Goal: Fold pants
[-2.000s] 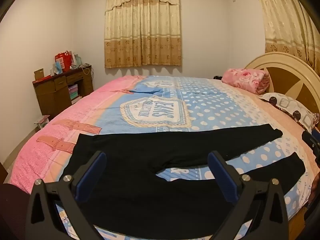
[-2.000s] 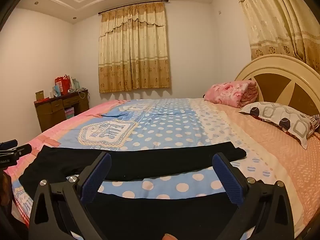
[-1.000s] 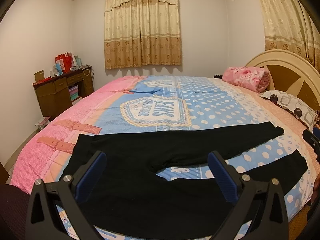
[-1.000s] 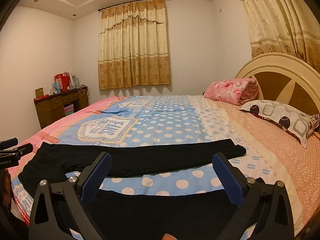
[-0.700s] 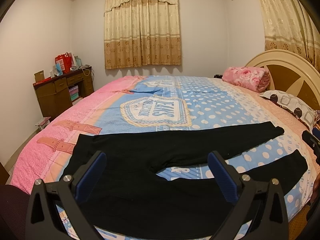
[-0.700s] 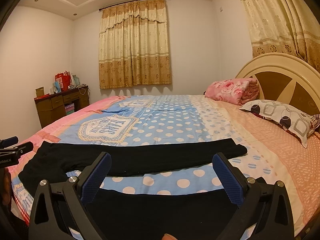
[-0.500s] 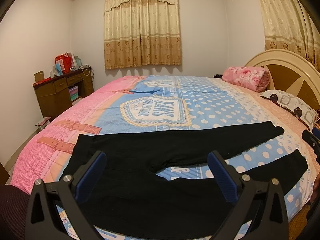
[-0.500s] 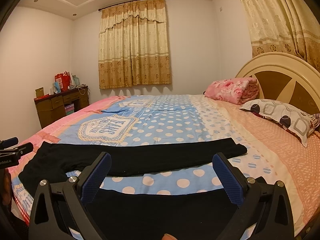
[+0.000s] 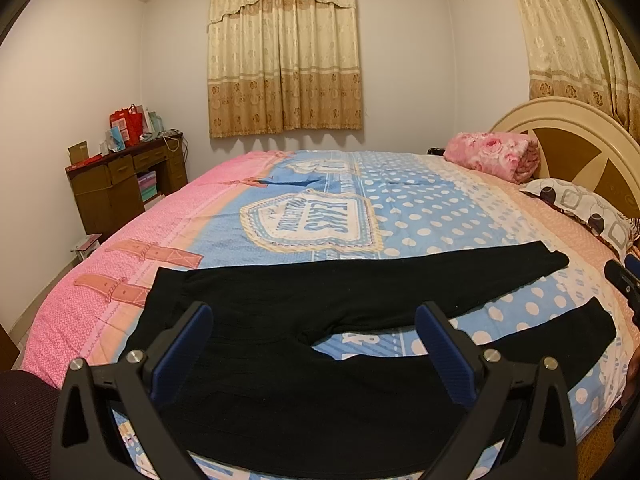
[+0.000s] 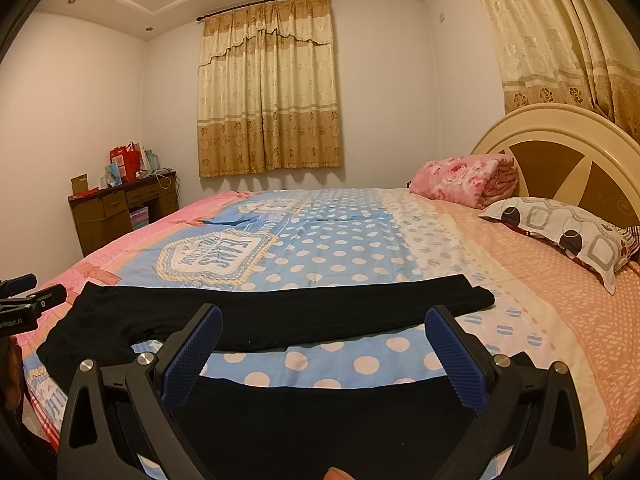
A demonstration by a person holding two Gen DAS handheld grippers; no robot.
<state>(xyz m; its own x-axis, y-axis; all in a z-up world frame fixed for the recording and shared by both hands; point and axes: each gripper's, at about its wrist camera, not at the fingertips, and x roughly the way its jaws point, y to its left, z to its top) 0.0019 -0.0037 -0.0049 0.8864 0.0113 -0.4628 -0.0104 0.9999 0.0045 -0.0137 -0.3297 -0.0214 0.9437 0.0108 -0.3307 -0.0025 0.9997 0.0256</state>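
Black pants (image 9: pixel 304 308) lie flat on the bed (image 9: pixel 404 208), waist at the left, both legs spread apart toward the right. My left gripper (image 9: pixel 314 344) is open and empty, hovering above the crotch and near leg. My right gripper (image 10: pixel 324 344) is open and empty, above the near leg (image 10: pixel 320 412), with the far leg (image 10: pixel 304 312) beyond it. The other gripper's body shows at the right edge of the left wrist view (image 9: pixel 624 280) and at the left edge of the right wrist view (image 10: pixel 24 304).
A folded pink floral blanket (image 9: pixel 492 154) and a patterned pillow (image 9: pixel 580 212) lie by the cream headboard (image 9: pixel 576 136). A brown desk (image 9: pixel 120 184) with bags stands at the left wall. Curtains (image 9: pixel 284 52) hang behind the bed.
Both views have shifted only slightly; the right gripper has dipped a little. The pants have not moved and both grippers stay open.
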